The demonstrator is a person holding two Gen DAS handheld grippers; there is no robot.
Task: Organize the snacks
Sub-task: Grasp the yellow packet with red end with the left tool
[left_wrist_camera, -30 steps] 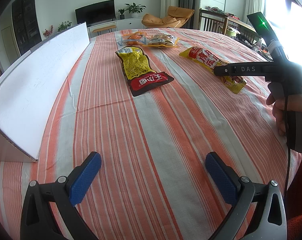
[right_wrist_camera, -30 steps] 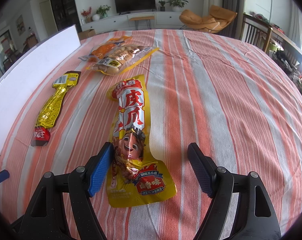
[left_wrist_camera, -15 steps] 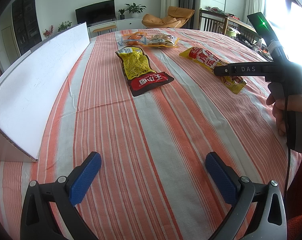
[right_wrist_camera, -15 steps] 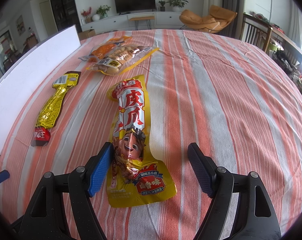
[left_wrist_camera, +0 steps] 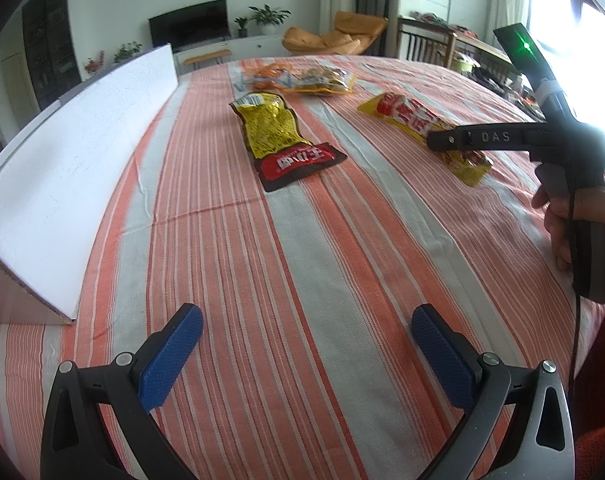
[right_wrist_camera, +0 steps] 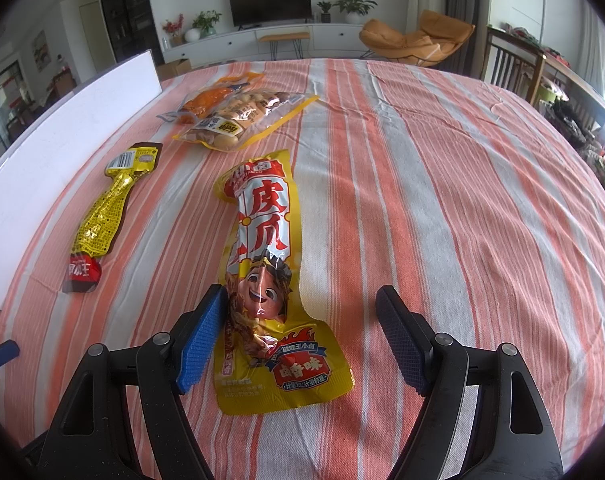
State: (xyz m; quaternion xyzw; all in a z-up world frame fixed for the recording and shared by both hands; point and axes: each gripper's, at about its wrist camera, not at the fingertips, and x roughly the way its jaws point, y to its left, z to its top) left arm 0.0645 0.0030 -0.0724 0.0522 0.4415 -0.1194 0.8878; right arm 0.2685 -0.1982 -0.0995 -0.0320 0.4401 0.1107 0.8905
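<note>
Right wrist view: a long yellow snack pouch (right_wrist_camera: 268, 280) is recorded lying flat on the striped tablecloth (right_wrist_camera: 442, 208), lengthwise toward the near edge of the table, its printed lower end between the jaws of the right gripper (right_wrist_camera: 300, 332). The jaws are held wide apart; the left blue pad (right_wrist_camera: 202, 344) is seen at the pouch's edge, though contact cannot be confirmed, and the other pad stands clear to the pouch's right. Nothing is clamped. Further items are listed: a yellow-and-red foil packet (right_wrist_camera: 102, 216) toward the left edge, beside a white board (right_wrist_camera: 62, 152) propped along that edge; a clear bag of round snacks (right_wrist_camera: 242, 120) and an orange packet (right_wrist_camera: 210, 100) partly beneath it, toward the far edge. Left wrist view: the left gripper (left_wrist_camera: 306, 356) is shown with its jaws apart over bare cloth near the near edge, nothing between them; the foil packet (left_wrist_camera: 278, 140) and the yellow pouch (left_wrist_camera: 418, 120) are seen farther off, the latter partly covered by the right gripper's black body, which is held by a hand (left_wrist_camera: 582, 220). Handling, as judged: the pouch is taken to be light, soft and glossy, its film likely slippery and easily creased, its contents lumpy. A hold across the narrow middle or on the flat sealed end is judged best, where the film can be pinched without the filling being crushed.
</note>
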